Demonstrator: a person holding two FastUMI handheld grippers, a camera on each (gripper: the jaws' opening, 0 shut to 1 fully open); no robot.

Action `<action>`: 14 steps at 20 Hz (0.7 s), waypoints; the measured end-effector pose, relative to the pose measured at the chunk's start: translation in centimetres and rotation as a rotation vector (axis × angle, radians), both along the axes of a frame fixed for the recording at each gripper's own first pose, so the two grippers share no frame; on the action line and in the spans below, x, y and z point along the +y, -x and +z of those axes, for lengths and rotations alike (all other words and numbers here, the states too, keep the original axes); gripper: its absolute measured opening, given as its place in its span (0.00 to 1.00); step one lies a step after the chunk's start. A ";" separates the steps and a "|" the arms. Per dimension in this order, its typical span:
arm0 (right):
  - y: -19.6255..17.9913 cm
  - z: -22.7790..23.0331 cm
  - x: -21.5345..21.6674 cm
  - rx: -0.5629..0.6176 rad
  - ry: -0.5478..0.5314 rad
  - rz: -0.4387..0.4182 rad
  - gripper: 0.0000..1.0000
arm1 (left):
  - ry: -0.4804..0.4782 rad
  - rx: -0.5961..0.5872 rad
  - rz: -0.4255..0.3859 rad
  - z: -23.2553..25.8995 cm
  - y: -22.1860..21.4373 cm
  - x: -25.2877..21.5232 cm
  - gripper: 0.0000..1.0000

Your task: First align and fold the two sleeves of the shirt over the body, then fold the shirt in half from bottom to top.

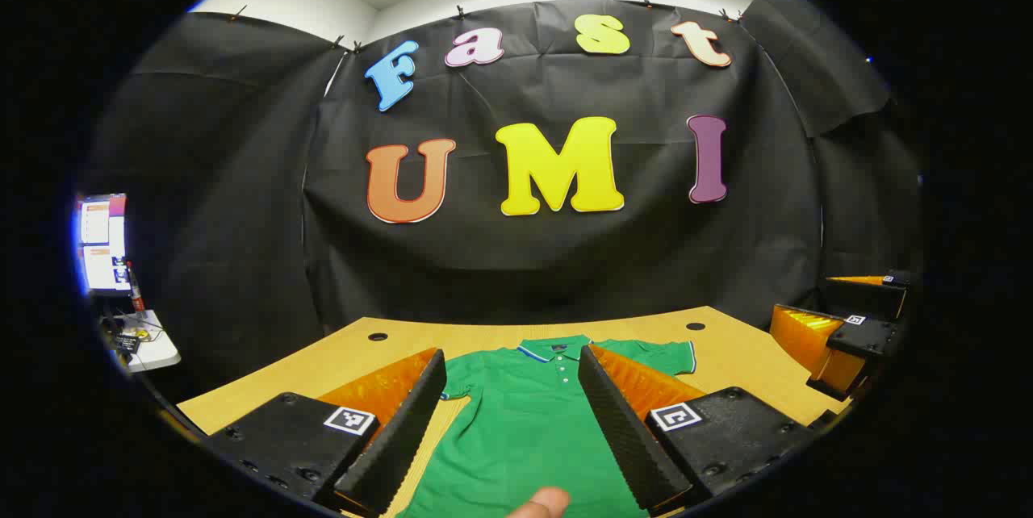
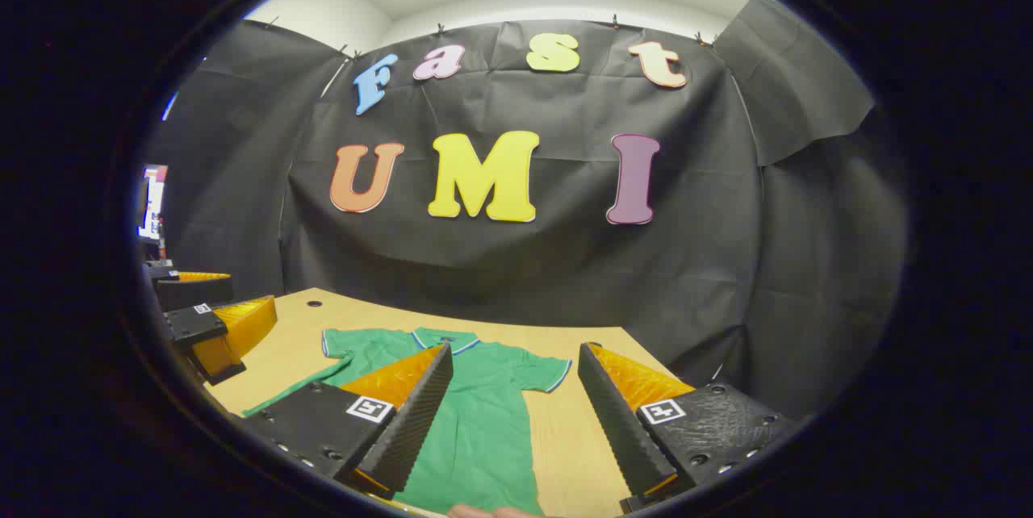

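Lying flat on the wooden table [image 1: 339,357], the green polo shirt [image 1: 524,429] has its collar toward the booth's back wall and both short sleeves spread out — unfolded. The left hand-held gripper [image 1: 512,421] hovers above the shirt's body, jaws wide apart, holding nothing. The right hand-held gripper [image 2: 516,421] hangs over the shirt's right edge, jaws likewise spread and empty — one finger over cloth, the other over bare table.
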State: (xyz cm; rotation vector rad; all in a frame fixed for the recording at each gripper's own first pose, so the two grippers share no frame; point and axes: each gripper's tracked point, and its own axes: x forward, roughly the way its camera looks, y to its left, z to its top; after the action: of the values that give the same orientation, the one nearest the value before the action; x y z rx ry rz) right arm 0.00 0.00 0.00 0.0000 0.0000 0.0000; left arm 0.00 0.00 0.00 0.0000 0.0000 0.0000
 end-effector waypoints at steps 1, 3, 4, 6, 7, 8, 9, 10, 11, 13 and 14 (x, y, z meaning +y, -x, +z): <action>0.0 -0.2 -0.3 0.001 0.004 -0.005 0.95 | 0.001 0.004 0.001 -0.1 0.1 0.0 1.00; -0.2 -0.2 -0.7 0.003 0.006 -0.014 0.95 | 0.008 0.009 0.006 -0.2 0.1 0.1 1.00; -0.4 -0.2 -1.0 0.006 0.006 -0.029 0.95 | 0.012 0.010 0.010 -0.2 0.0 0.2 1.00; -0.7 -0.4 -1.7 0.021 0.009 -0.051 0.95 | 0.016 0.010 0.011 -0.2 -0.1 0.2 1.00; -0.7 -0.6 -1.4 0.027 0.006 -0.044 0.95 | 0.017 0.013 0.012 -0.3 -0.1 0.2 1.00; -0.6 -0.6 -1.1 0.029 -0.001 -0.029 0.95 | 0.020 0.016 0.013 -0.4 -0.1 0.3 1.00; -0.4 -0.7 -0.6 0.027 -0.006 -0.009 0.95 | 0.023 0.021 0.013 -0.5 -0.1 0.3 1.00; -0.3 -0.6 -0.2 0.025 -0.001 0.010 0.95 | 0.026 0.028 0.012 -0.5 -0.2 0.2 1.00; -0.2 -0.7 -0.2 0.019 0.013 0.016 0.95 | 0.029 0.033 0.008 -0.7 -0.2 0.2 1.00; 0.0 -0.6 -0.1 0.006 0.037 0.019 0.96 | 0.035 0.047 0.008 -1.2 -0.5 0.5 1.00; 0.1 -0.4 0.1 0.000 0.040 0.024 0.95 | 0.039 0.054 0.009 -1.4 -0.6 0.5 1.00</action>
State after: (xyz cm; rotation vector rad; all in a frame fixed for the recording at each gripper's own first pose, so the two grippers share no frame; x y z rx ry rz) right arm -0.13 0.09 -0.43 -0.0396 -0.0005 0.0237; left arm 0.58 0.54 -1.36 -0.0388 0.0543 0.0091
